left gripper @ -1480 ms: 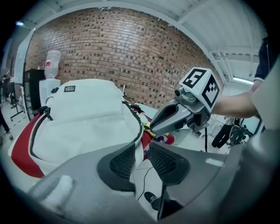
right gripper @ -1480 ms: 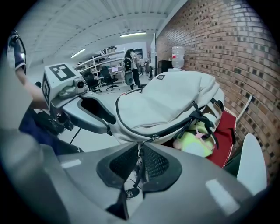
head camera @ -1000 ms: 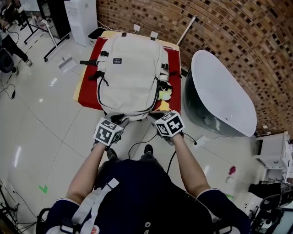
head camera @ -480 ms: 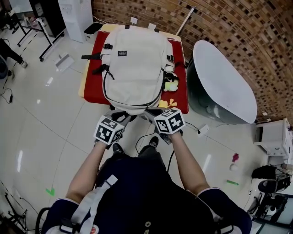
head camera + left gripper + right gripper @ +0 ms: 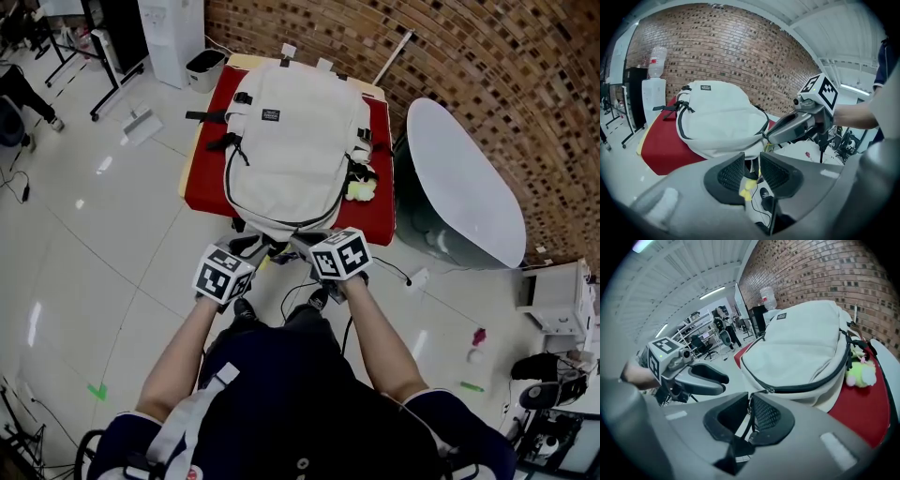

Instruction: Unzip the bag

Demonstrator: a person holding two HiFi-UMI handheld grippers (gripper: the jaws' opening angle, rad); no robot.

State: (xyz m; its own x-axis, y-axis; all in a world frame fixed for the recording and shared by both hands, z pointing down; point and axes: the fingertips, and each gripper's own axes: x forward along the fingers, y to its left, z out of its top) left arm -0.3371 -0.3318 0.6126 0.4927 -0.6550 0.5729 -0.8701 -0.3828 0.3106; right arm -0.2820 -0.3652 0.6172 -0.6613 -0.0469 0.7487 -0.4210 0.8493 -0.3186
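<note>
A white backpack (image 5: 295,150) lies flat on a red-covered table (image 5: 211,178), its bottom end hanging over the near edge. A dark zipper line runs round its side to a slider (image 5: 769,391) at that end. My right gripper (image 5: 749,416) is shut on the slider's pull cord, which runs down between the pads. Just left of it, my left gripper (image 5: 752,171) has its jaws narrowly apart around the bag's lower edge, with white fabric and a dark strip filling the gap. In the head view both grippers (image 5: 255,247) (image 5: 302,242) meet at the bag's near end.
A yellow-green plush toy (image 5: 361,190) lies on the table by the bag's right side. A big white tub-shaped object (image 5: 464,187) stands right of the table. A brick wall is behind, a water dispenser (image 5: 173,28) at far left, and cables (image 5: 291,291) lie on the floor by my feet.
The head view has shifted, so the table and bag sit higher and further right. Both grippers stay at the bag's near end, and the right one has edged slightly left.
</note>
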